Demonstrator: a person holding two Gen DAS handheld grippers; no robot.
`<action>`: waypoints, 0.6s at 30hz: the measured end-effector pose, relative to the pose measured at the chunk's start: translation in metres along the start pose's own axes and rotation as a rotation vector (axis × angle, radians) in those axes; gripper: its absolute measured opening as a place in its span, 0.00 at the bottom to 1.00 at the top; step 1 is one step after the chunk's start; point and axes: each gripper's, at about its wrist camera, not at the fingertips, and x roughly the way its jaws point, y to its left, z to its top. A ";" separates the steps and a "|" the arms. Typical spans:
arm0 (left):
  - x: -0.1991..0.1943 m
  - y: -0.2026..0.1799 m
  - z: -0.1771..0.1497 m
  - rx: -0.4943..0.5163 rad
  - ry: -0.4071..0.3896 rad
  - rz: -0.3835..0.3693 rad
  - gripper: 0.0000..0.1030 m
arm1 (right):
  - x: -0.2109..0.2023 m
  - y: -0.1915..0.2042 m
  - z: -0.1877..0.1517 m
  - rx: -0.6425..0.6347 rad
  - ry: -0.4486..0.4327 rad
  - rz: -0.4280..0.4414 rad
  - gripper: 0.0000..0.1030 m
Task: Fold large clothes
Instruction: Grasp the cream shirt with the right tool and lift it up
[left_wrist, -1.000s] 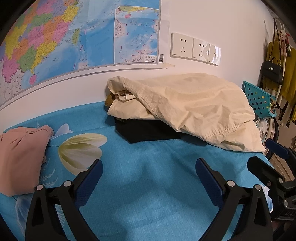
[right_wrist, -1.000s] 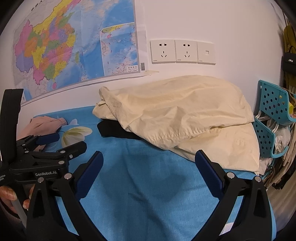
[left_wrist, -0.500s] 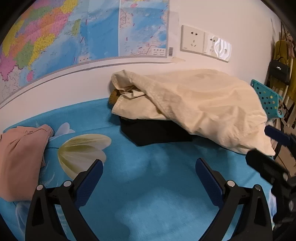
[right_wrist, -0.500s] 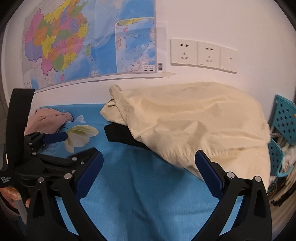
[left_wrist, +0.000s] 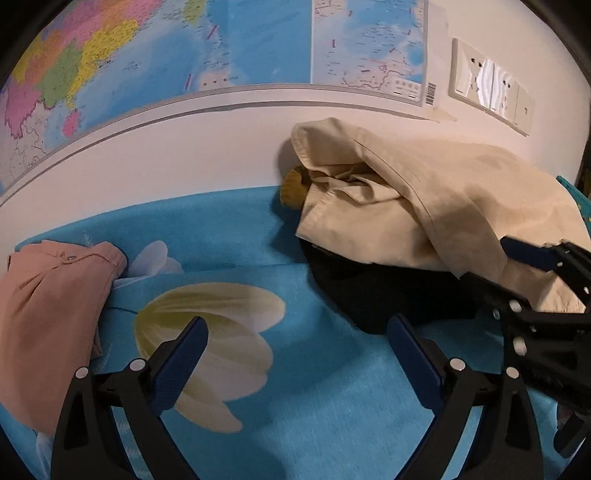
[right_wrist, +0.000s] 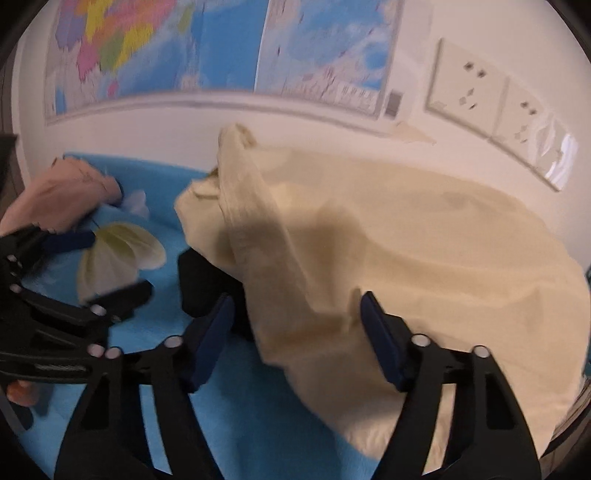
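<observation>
Left wrist view: left claw (left_wrist: 297, 338) spread apart over the blue sheet (left_wrist: 332, 413), holding nothing. Cream garment (left_wrist: 424, 206) ahead and right, atop a black garment (left_wrist: 373, 291); pink garment (left_wrist: 48, 302) to its left.

Right wrist view: right claw (right_wrist: 297, 317) spread apart, its fingers straddling the cream garment's near edge, not clamped.

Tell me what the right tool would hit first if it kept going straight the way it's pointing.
Most likely the cream garment. The right tool is open, and the cloth's front edge already hangs between its fingers, above the blue sheet. Blur makes the depth uncertain.
</observation>
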 end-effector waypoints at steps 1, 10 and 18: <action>0.002 0.000 0.001 0.003 -0.001 -0.004 0.91 | 0.002 -0.001 0.001 -0.015 0.005 0.002 0.29; 0.015 -0.008 0.006 0.015 0.005 -0.040 0.91 | -0.052 -0.047 0.021 0.076 -0.118 0.040 0.37; 0.025 -0.008 0.010 0.011 0.010 -0.046 0.91 | -0.003 0.005 0.010 -0.106 -0.043 0.012 0.50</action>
